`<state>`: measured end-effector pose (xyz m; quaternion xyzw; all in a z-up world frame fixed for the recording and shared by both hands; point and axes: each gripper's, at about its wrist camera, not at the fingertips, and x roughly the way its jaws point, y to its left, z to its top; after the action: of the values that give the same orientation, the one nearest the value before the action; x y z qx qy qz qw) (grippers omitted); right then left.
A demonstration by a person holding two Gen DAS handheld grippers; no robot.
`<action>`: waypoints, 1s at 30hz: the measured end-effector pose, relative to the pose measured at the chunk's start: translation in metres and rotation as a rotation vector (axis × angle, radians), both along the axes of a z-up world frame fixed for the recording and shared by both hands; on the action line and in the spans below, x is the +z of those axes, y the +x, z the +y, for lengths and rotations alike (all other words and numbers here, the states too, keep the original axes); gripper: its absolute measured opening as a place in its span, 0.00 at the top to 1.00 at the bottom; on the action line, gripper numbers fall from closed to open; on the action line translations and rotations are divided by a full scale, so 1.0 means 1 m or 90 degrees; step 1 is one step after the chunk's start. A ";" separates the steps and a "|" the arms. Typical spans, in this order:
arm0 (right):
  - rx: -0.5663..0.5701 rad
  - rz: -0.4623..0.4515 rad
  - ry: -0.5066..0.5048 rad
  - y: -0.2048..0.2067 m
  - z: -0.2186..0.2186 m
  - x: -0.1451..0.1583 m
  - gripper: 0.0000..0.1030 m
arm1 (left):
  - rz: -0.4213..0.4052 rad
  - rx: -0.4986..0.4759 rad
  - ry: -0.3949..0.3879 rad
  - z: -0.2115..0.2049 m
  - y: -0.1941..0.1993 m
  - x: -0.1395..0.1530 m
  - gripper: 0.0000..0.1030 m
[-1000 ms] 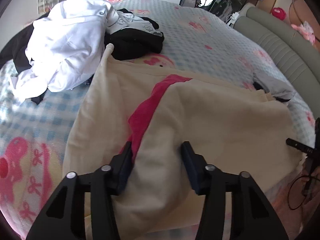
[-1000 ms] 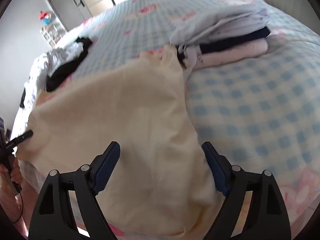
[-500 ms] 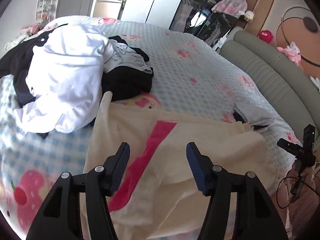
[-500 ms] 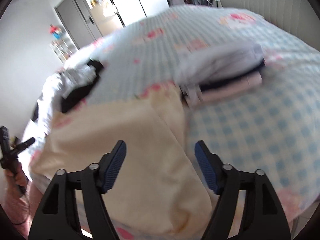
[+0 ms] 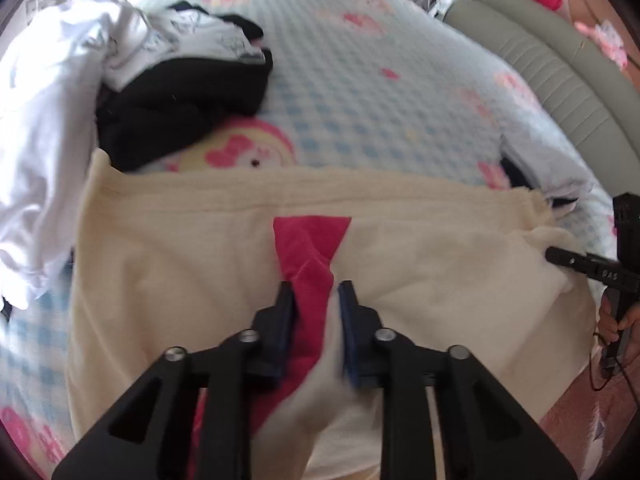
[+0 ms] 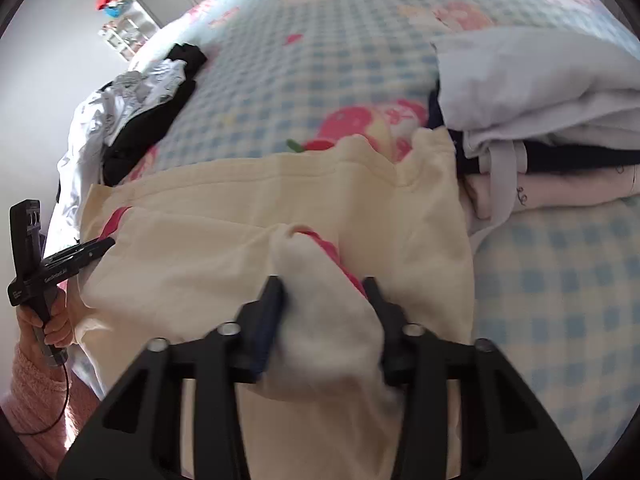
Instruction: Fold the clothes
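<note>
A cream garment (image 5: 180, 264) with a pink-red panel (image 5: 308, 248) lies spread across the near edge of the bed; it also shows in the right wrist view (image 6: 224, 232). My left gripper (image 5: 314, 292) is shut on the near fold at the pink panel and holds it up. My right gripper (image 6: 322, 284) is shut on a bunched fold of the same cream garment with a pink edge (image 6: 336, 256). Each gripper shows at the edge of the other's view: the right gripper (image 5: 560, 258) at the garment's right end, the left gripper (image 6: 102, 246) at its left end.
A heap of white (image 5: 44, 112) and black clothes (image 5: 168, 108) lies at the far left of the checked bedspread (image 5: 360, 92). A stack of folded clothes (image 6: 552, 120) sits right of the garment. A grey padded headboard (image 5: 560, 64) curves along the right.
Both grippers were open above the flat garment; now both have moved down and forward and closed on its near edge, lifting a fold toward the far hem.
</note>
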<state>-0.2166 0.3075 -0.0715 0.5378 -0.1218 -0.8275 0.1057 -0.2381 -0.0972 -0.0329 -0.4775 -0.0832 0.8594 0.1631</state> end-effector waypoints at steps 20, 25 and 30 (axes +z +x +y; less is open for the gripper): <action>-0.052 0.111 0.151 -0.015 -0.004 0.024 0.44 | 0.070 0.123 -0.038 -0.037 0.012 0.018 0.48; -0.064 0.161 0.089 0.031 -0.001 0.057 0.34 | 0.071 0.169 0.030 -0.065 0.068 0.019 0.47; -0.046 0.117 0.031 0.082 -0.017 0.030 0.31 | 0.013 0.173 -0.034 -0.068 0.103 -0.020 0.47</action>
<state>-0.1346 0.2909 -0.0410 0.4570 -0.1111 -0.8795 0.0734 -0.1347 -0.1655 -0.0531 -0.4574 -0.1229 0.8801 0.0333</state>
